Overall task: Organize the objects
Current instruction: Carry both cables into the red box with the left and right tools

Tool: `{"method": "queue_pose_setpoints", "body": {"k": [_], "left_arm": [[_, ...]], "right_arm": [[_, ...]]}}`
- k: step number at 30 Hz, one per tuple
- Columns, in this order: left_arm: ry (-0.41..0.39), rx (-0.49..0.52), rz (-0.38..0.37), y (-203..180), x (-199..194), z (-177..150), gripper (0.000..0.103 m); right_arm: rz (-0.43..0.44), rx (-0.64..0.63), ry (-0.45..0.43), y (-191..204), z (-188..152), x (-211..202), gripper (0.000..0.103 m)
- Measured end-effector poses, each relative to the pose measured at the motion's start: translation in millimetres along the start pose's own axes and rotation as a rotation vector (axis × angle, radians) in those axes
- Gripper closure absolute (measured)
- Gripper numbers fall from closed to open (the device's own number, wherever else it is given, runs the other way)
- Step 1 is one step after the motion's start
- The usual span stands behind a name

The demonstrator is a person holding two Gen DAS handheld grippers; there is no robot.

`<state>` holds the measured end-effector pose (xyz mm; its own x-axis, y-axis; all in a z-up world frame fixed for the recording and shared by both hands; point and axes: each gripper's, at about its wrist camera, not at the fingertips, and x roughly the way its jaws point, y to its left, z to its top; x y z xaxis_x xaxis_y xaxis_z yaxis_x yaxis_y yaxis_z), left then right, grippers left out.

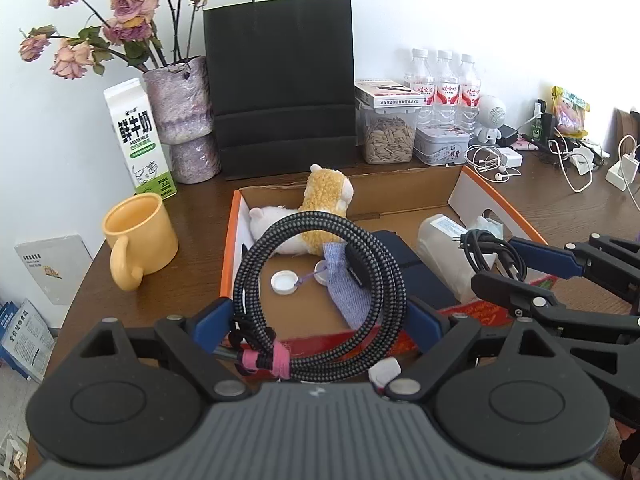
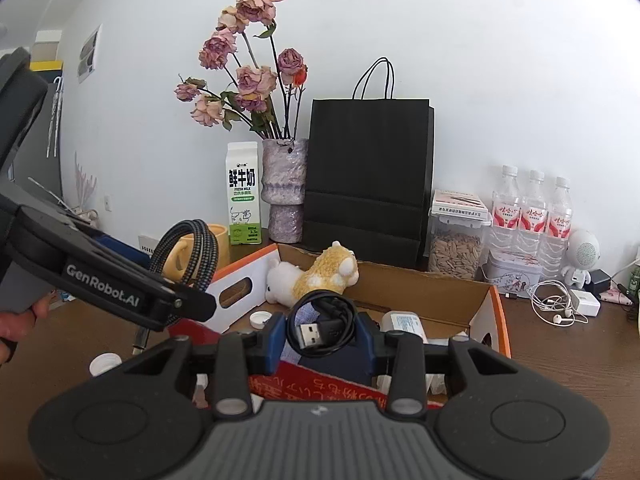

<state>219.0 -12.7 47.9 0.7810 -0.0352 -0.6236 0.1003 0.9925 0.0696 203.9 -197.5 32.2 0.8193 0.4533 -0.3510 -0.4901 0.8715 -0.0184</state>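
A wooden bench [image 1: 192, 216] carries an open cardboard box [image 1: 236, 216] with an orange rim, set near the middle, with clutter along the back edge by the wall.

The left gripper [image 1: 320, 320] hangs over the box's near edge. Its jaws are closed on a coiled braided cable [image 1: 320, 264], black and grey, tied with a pink band near the grip. The coil stands upright, its loop above the box floor.

The right gripper [image 2: 322, 334] hangs over the box's near right part. Its jaws are clamped on a small coiled black USB cable [image 2: 322, 320], plug facing the camera.

Inside the box lie a yellow and white plush toy [image 1: 320, 204] toward the back, a white cap [image 1: 283, 282], a blue cloth pouch [image 1: 346, 284], a dark blue flat item [image 1: 404, 264] and a clear plastic container [image 1: 444, 248]. A yellow mug [image 1: 138, 232] stands on the bench left of the box.

The step in hand appears to be placing both cables into the box. To do it well, each coil should probably be lowered onto a bare patch of the box floor, the braided one near the front left by the cap, the USB one further right, so the coils do not tangle. Letting go low should keep the loops from springing open. The two grippers are near each other, so releasing one at a time seems safer.
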Motion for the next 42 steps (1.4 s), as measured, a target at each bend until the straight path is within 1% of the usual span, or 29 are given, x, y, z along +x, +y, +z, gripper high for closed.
{"method": "queue_pose_setpoints", "body": {"k": [10, 15, 24, 31, 32, 33, 34, 35, 37, 39, 42], "left_arm": [[0.003, 0.013, 0.001, 1, 50, 36, 0.012], [0.020, 0.010, 0.000, 2, 80, 47, 0.012], [0.046, 0.011, -0.006, 0, 122, 52, 0.012], [0.048, 0.011, -0.010, 0, 131, 52, 0.010], [0.045, 0.010, -0.004, 0, 131, 52, 0.007], [0.040, 0.007, 0.004, 0, 131, 52, 0.004], [0.032, 0.004, 0.011, 0, 131, 52, 0.000], [0.030, 0.003, 0.013, 1, 131, 52, 0.000], [0.037, 0.000, 0.007, 1, 132, 51, 0.000], [0.039, -0.001, 0.007, 2, 132, 51, 0.000], [0.038, -0.002, 0.007, 2, 132, 50, 0.000]], "right_arm": [[0.003, 0.015, -0.009, -30, 14, 50, 0.067], [0.013, 0.027, 0.017, -45, 14, 75, 0.067], [0.023, 0.010, 0.060, -61, 11, 107, 0.067], [0.013, -0.010, 0.090, -63, 7, 121, 0.066], [0.011, -0.005, 0.093, -64, 6, 121, 0.066], [0.010, 0.000, 0.093, -65, 6, 121, 0.065], [0.007, 0.002, 0.096, -66, 7, 121, 0.059], [0.003, 0.004, 0.098, -66, 7, 120, 0.054], [-0.004, 0.004, 0.097, -66, 6, 120, 0.031], [-0.012, 0.000, 0.095, -64, 6, 120, 0.022], [-0.018, 0.001, 0.095, -64, 7, 120, 0.018]]}}
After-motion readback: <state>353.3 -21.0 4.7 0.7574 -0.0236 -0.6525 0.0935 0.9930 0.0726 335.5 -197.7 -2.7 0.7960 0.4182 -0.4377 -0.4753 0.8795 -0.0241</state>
